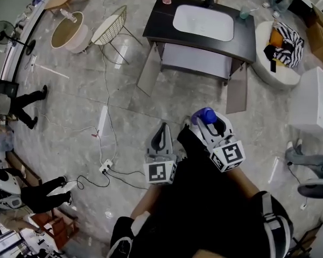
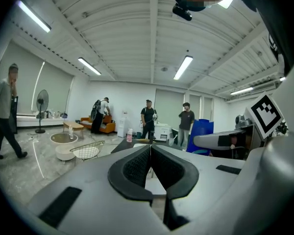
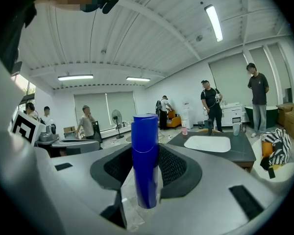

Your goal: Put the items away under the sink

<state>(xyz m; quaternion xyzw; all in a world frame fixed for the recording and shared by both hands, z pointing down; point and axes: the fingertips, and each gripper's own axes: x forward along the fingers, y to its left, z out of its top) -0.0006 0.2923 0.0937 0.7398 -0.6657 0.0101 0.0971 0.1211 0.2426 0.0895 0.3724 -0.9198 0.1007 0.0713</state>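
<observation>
Vanity (image 1: 161,20) stands well ahead of me, both cabinet doors (image 1: 149,71) open, the space (image 1: 196,61) under the sink (image 1: 203,22) exposed. My call: walk in, keep the load upright, then go low and straight between the doors. Right hand-held gripper (image 3: 146,153) is clamped on the blue bottle (image 3: 145,131), which stands upright between its jaws. Left hand-held gripper (image 2: 150,150) is closed on nothing.

Upright blue bottle (image 3: 145,151) between jaws

No readable text, label, brand, number or sign shows in any view.
</observation>
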